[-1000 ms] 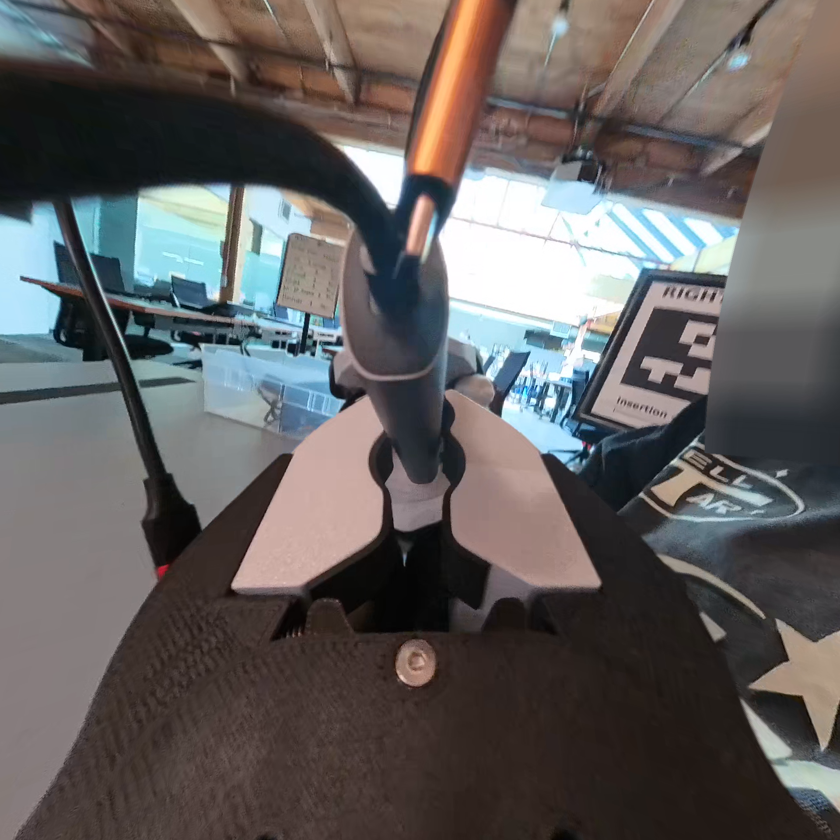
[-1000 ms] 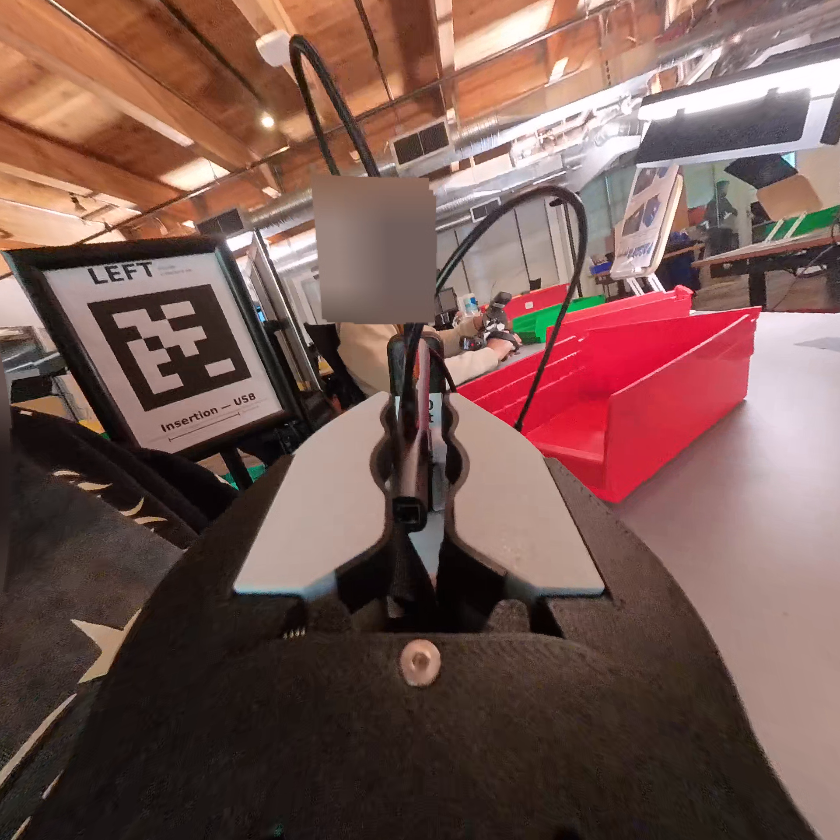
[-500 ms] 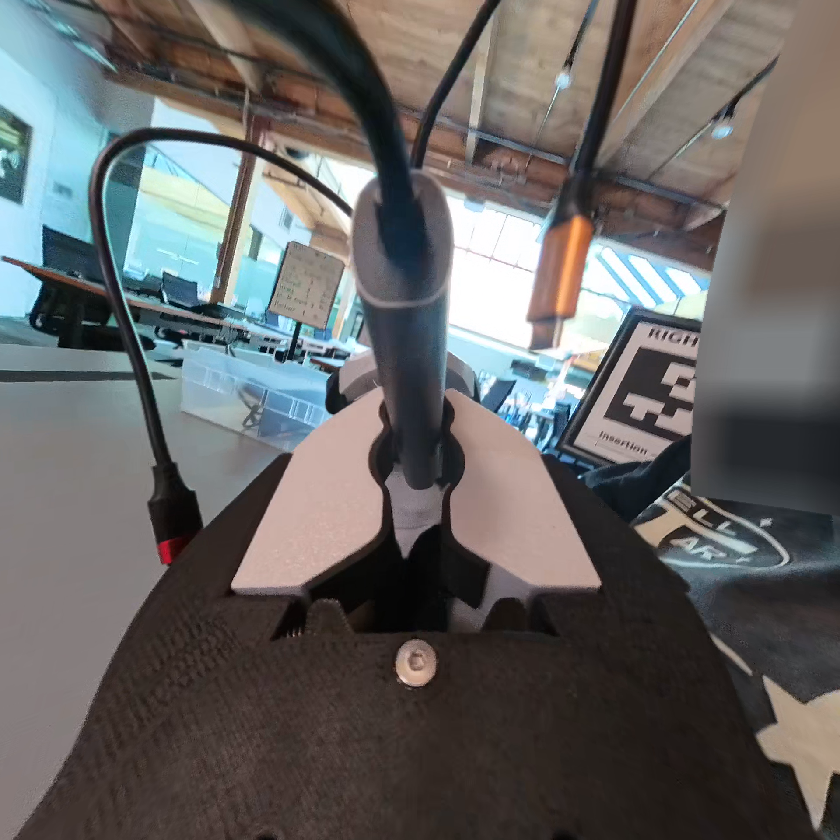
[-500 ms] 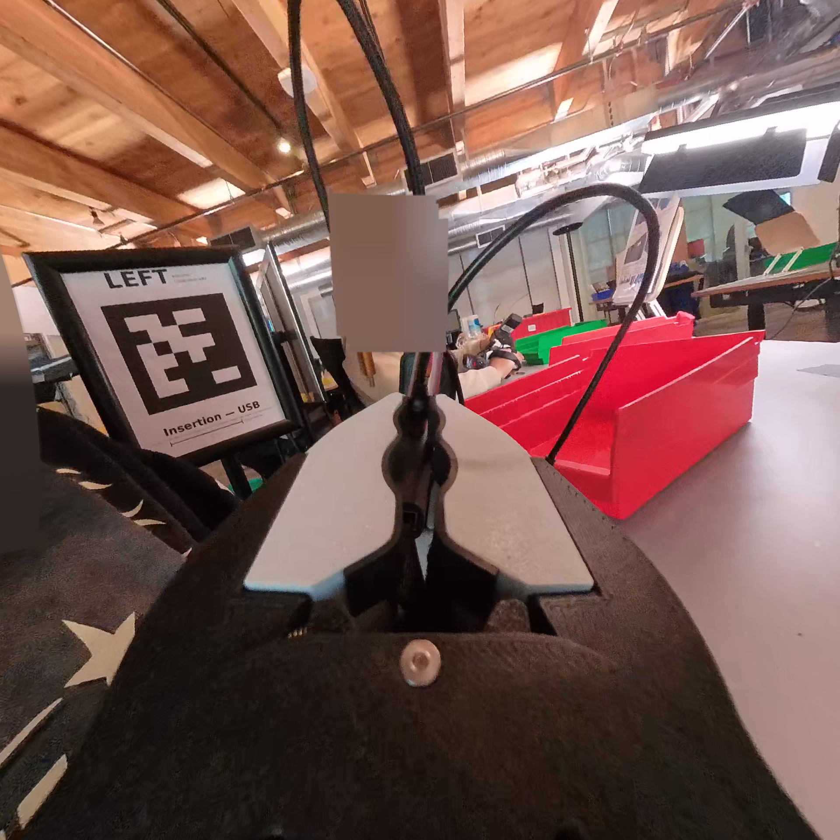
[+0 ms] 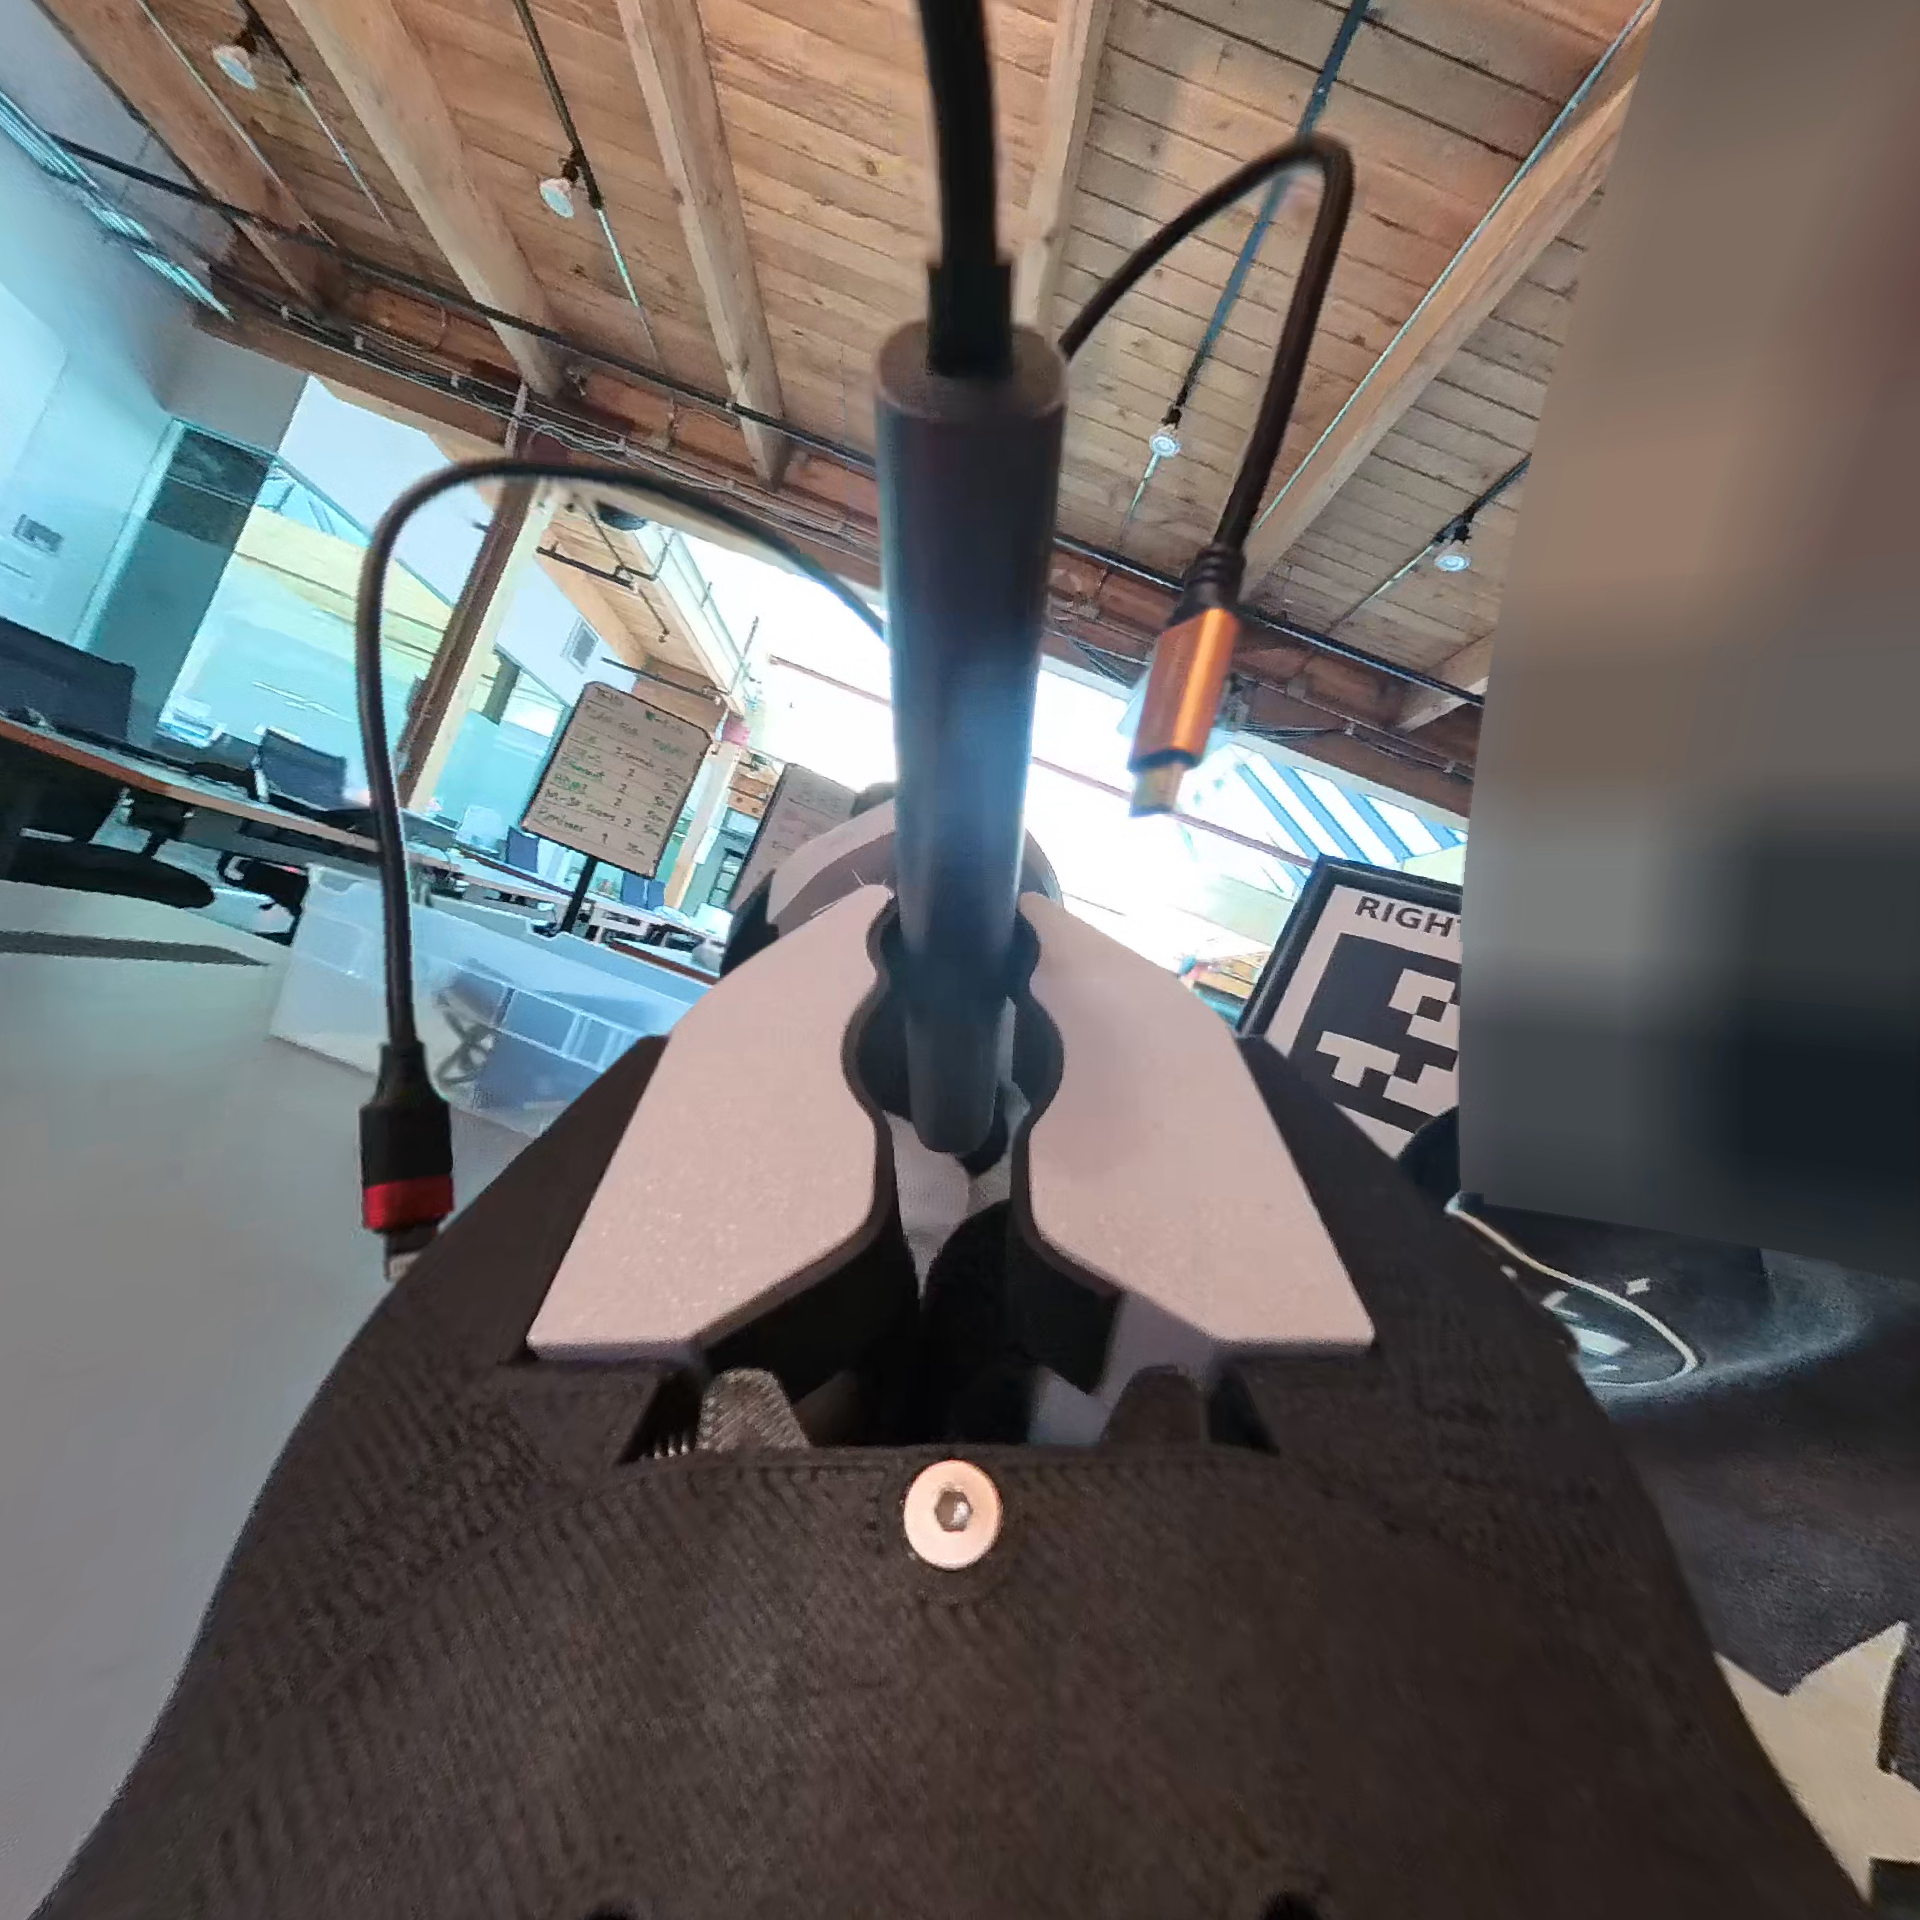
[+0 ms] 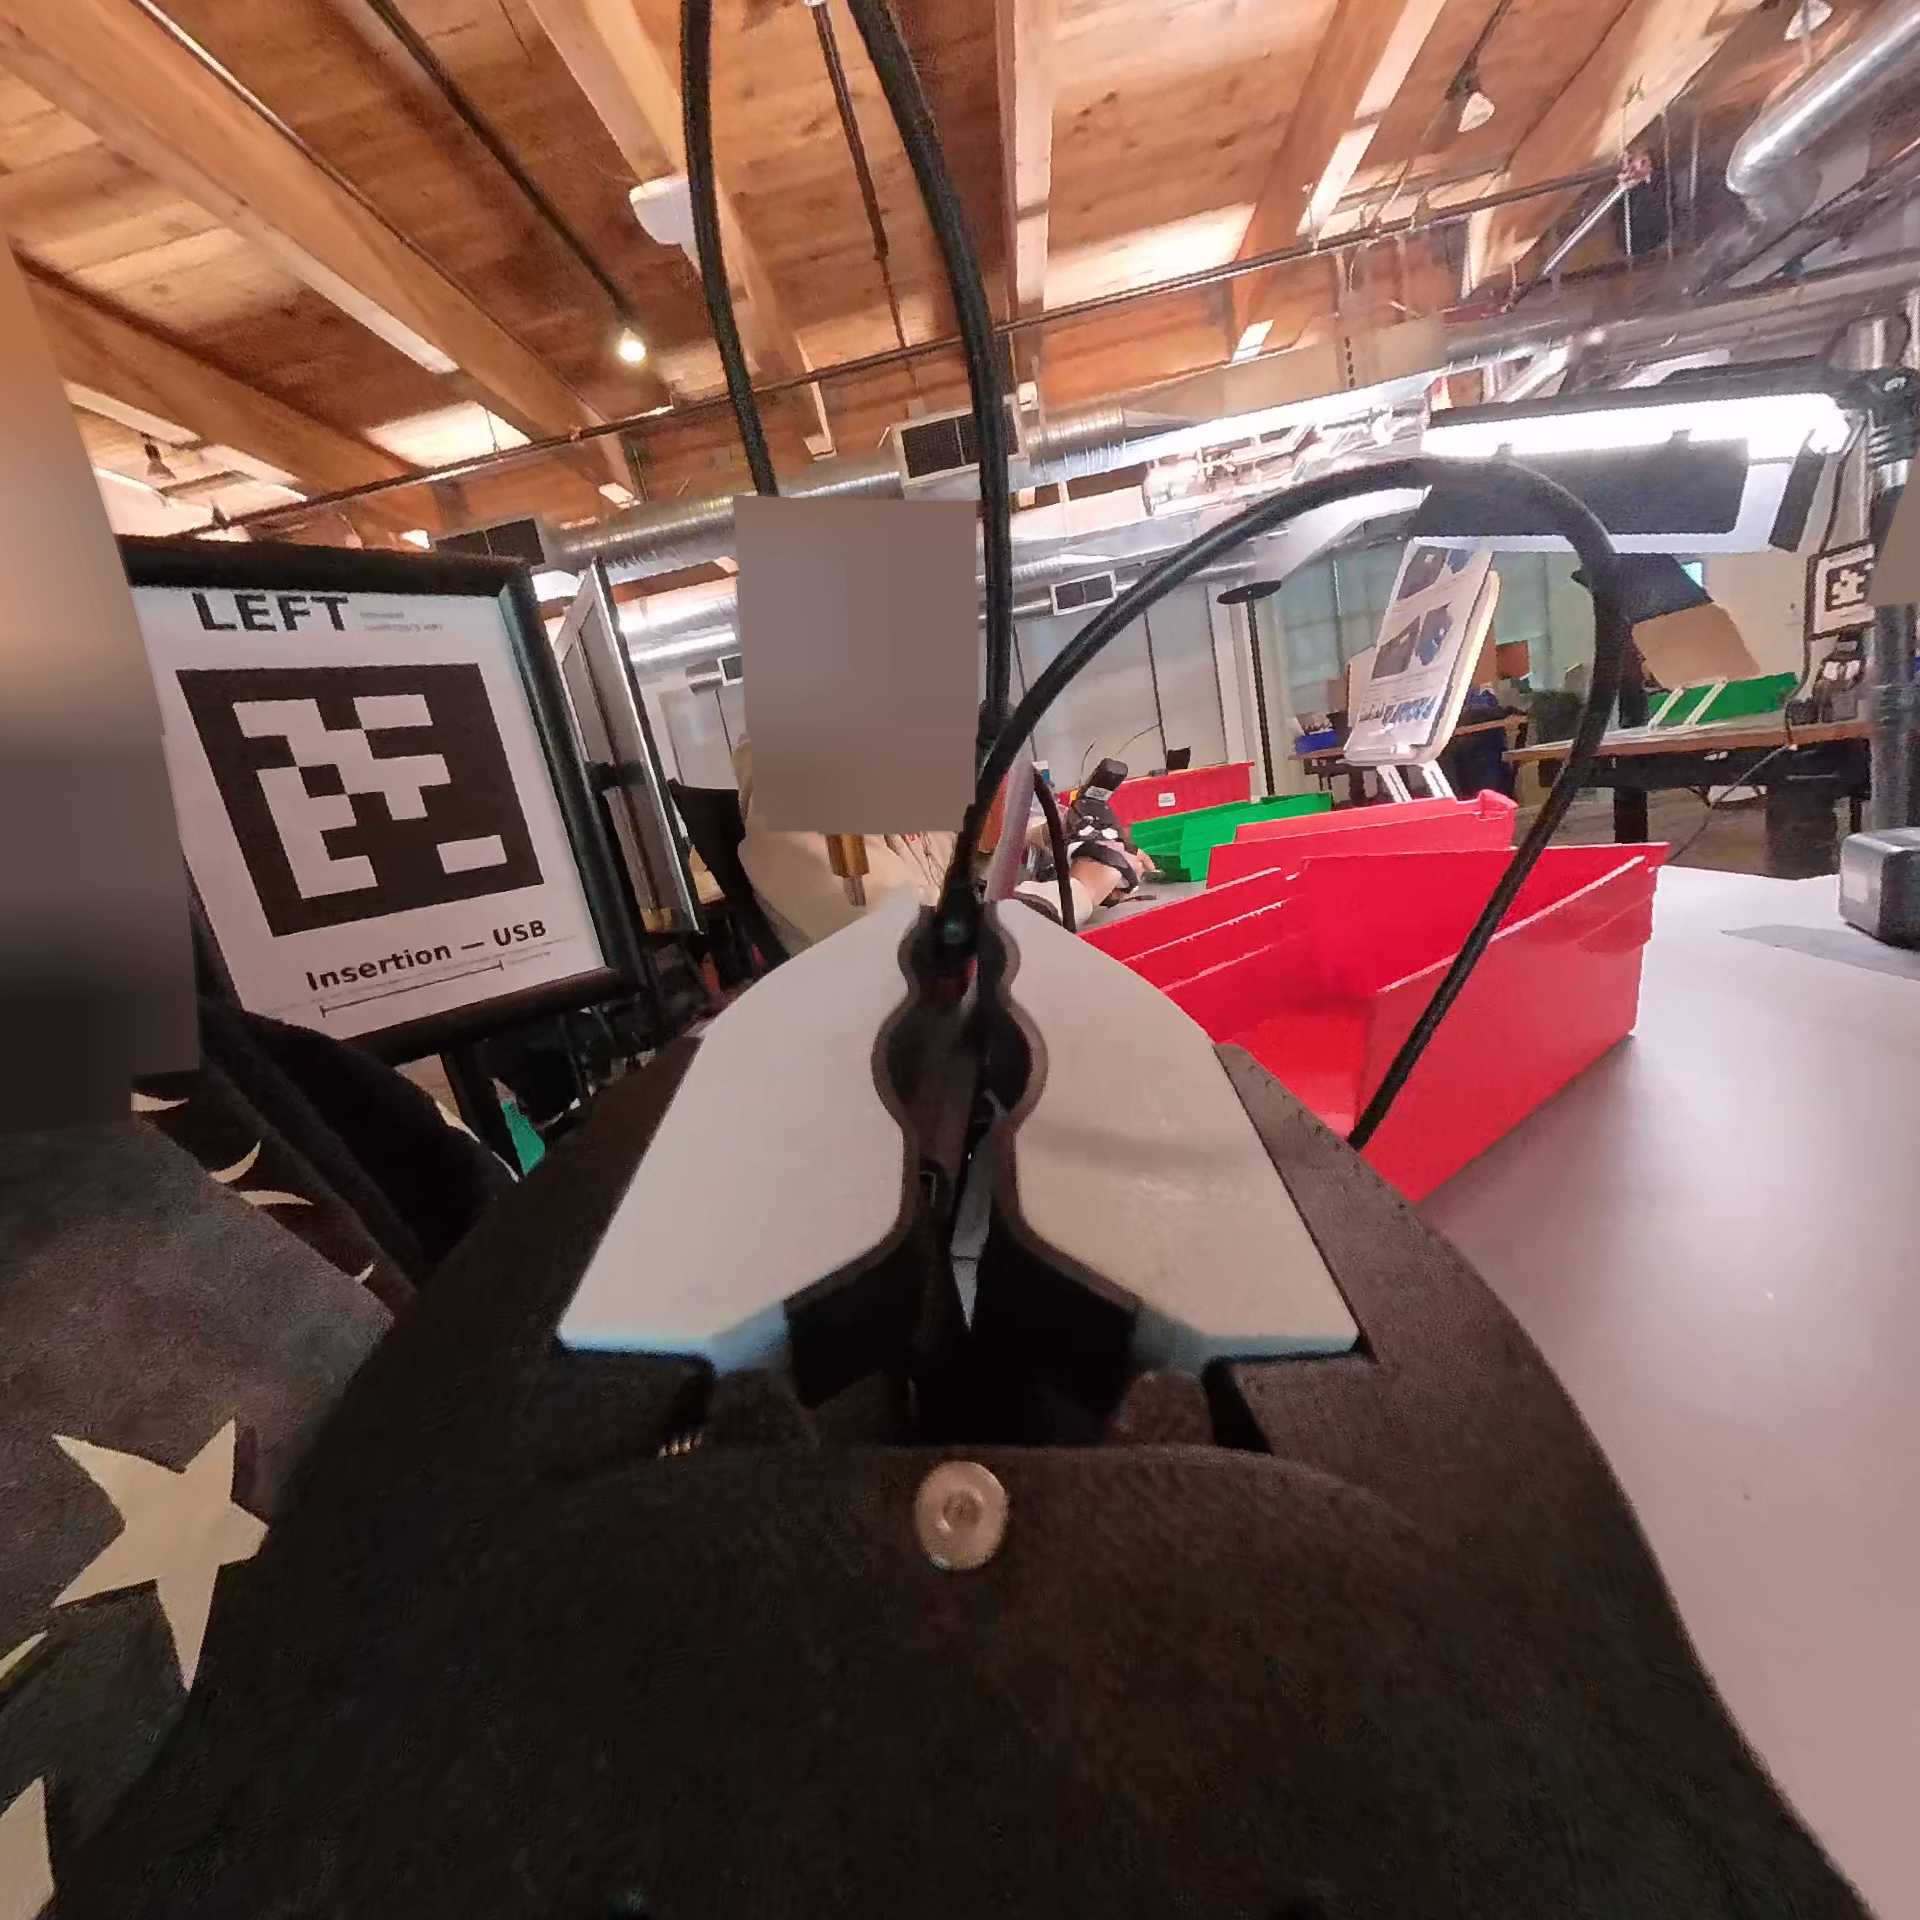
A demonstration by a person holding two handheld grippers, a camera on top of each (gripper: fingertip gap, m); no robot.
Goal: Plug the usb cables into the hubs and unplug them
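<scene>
My left gripper [image 5: 956,940] is shut on a dark grey stick-shaped USB hub [image 5: 961,727], which stands upright between the fingers with its thick black lead running up out of frame. An orange USB plug [image 5: 1184,717] hangs free to the hub's right on a looping black cable. A black plug with a red band [image 5: 405,1174] hangs at the left, just above the table. My right gripper [image 6: 956,935] is shut on a thin black cable [image 6: 982,520] that rises from between the fingertips. Another black cable [image 6: 1507,499] arcs over to the right.
Red bins [image 6: 1455,987] stand on the grey table [image 6: 1714,1247] at my right. A framed marker sign [image 6: 364,800] stands at the left of that view, and another [image 5: 1371,997] shows in the left wrist view. A clear plastic box [image 5: 468,997] sits on the table. A person's dark star-printed shirt [image 5: 1766,1455] is close by.
The orange plug, which was at the hub's tip, has come away and now hangs to the right. The hub has swung upright. The right fingers have closed further on the cable.
</scene>
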